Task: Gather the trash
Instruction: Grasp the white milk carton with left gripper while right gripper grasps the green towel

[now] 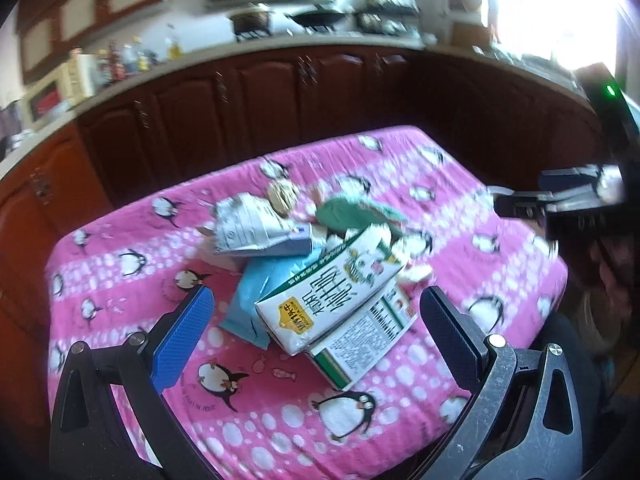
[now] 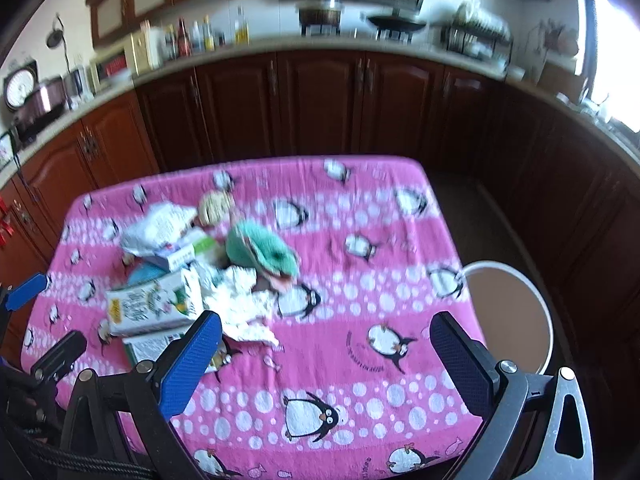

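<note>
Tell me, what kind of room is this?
Most likely a home kitchen. Dark wood cabinets run under a long counter, with a pot and a wok on the cooker, and bottles lined up. In front, a table in a pink penguin cloth holds trash.

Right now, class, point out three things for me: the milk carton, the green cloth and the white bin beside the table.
milk carton [image 1: 340,292], left wrist view, on its printed top face.
green cloth [image 2: 262,252], right wrist view, on its bunched middle.
white bin [image 2: 540,300], right wrist view, on its right rim.
</note>
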Available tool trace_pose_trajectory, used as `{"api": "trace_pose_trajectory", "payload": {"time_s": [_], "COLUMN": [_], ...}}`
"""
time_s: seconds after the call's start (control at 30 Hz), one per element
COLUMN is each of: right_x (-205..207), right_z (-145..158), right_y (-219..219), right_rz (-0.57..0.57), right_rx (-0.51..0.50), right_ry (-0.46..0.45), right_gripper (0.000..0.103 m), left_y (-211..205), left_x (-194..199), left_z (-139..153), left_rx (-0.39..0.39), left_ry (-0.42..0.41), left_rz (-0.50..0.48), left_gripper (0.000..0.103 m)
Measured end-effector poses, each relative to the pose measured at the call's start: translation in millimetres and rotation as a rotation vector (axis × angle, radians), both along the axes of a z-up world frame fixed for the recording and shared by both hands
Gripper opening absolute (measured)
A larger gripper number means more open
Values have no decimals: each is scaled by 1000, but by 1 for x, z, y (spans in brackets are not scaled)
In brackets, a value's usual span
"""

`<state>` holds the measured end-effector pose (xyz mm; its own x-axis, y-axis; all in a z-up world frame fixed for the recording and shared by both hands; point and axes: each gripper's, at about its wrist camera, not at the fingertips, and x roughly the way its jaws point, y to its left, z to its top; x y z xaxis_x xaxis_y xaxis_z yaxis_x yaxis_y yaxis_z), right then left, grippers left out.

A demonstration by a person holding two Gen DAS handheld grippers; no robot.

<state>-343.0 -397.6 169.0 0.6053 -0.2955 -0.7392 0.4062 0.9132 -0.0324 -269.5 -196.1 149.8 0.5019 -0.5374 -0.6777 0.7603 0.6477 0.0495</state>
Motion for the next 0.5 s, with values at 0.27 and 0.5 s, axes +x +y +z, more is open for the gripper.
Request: {"api": "trace_pose_trajectory", "payload": {"time_s": [0.27, 0.5], "right_x": [52, 100], "right_z": [-31, -53], "right_y": [-34, -47], "right_rz": [67, 146], "right_rx": [104, 138], "right_ry": [43, 101], "right_gripper": [103, 103], "left_y": [-25, -49], "left_x": [27, 27], "left_z": [-18, -32], "left_rx": [131, 275], "left_ry": [-16, -51], "left_rz": [-143, -323], "left_gripper": [103, 103]}}
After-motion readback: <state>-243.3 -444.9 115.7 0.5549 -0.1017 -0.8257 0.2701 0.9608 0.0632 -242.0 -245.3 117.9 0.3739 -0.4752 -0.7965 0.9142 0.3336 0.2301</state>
